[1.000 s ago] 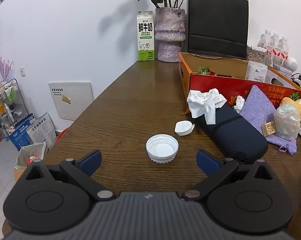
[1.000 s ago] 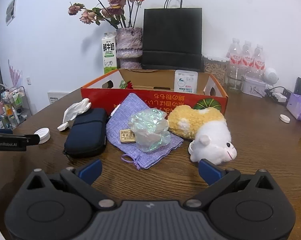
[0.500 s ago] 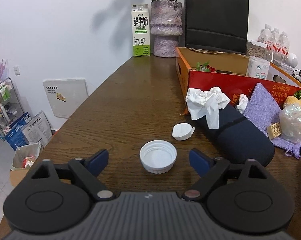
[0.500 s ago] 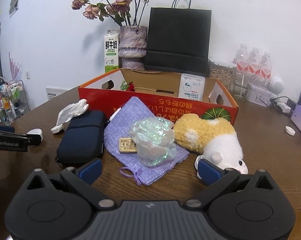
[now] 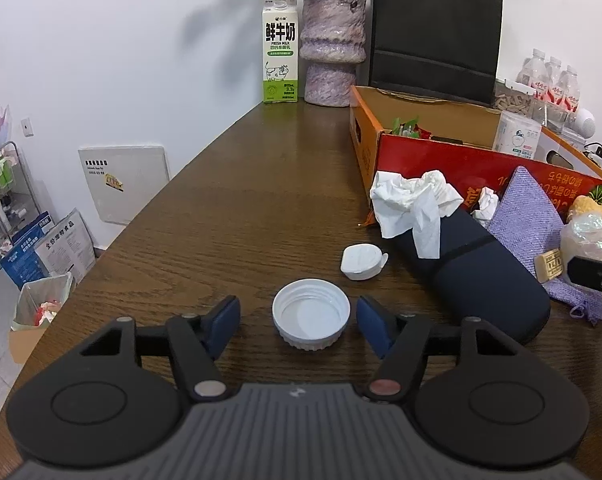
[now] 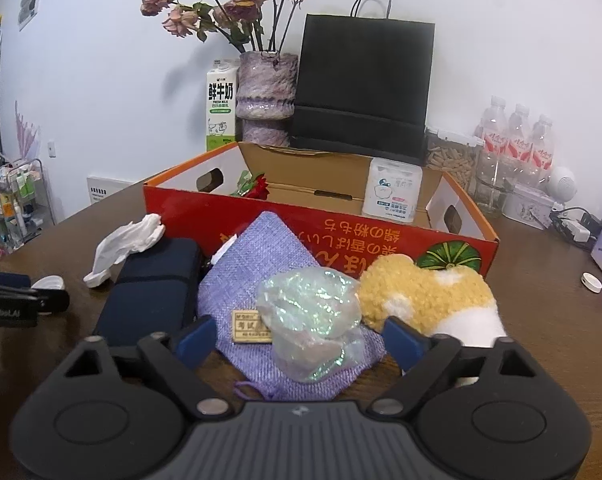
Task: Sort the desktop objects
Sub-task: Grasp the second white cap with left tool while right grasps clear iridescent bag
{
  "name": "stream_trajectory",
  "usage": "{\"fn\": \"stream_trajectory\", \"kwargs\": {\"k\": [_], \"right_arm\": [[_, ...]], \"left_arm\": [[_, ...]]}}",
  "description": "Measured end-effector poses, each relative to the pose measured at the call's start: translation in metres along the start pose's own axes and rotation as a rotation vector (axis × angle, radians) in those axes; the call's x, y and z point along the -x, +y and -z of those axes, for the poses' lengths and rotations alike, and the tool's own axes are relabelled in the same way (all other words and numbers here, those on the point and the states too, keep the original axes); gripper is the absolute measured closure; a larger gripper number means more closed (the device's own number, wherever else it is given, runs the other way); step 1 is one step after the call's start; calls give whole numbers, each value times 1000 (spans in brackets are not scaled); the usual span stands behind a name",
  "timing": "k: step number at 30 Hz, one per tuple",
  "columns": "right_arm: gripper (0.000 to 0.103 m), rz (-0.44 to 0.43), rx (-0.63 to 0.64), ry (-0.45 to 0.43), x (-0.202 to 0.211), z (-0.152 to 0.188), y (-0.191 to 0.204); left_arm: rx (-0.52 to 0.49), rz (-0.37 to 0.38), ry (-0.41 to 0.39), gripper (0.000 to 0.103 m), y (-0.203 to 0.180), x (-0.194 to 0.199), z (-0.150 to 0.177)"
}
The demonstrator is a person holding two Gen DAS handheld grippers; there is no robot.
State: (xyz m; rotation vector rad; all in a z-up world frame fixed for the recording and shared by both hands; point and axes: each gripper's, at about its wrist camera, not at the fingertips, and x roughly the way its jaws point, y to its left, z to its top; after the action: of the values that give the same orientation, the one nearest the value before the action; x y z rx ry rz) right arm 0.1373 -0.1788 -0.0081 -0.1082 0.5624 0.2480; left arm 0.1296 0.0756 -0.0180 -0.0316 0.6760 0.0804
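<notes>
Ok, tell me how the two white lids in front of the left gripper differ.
The round cap lies open side up, showing its hollow inside and ribbed wall; the small lid lies closed side up, with a little tab at one edge. The round cap looks wider and sits between the fingers of the closing left gripper, untouched; the small lid lies farther off, near the dark pouch. Both are white plastic and rest on the table.

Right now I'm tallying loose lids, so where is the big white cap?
In the left wrist view the big white cap lies open side up on the table, between the closing left gripper fingers, untouched, with the small white lid just beyond.
</notes>
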Motion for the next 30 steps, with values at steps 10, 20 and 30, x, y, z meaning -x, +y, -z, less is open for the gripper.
{"fn": "stream_trajectory", "kwargs": {"k": [10,20,30], "right_arm": [[60,-13,-20,-5,-5,0,-2],[69,-14,-24,-36,2,1,-5],[72,-22,-22,-76,12,-3,-6]], "left_arm": [[-11,4,0,62,-3,1,-1],[-32,3,-21,62,-9,6,-1],[-33,2,-58,62,-10,16,-7]]}}
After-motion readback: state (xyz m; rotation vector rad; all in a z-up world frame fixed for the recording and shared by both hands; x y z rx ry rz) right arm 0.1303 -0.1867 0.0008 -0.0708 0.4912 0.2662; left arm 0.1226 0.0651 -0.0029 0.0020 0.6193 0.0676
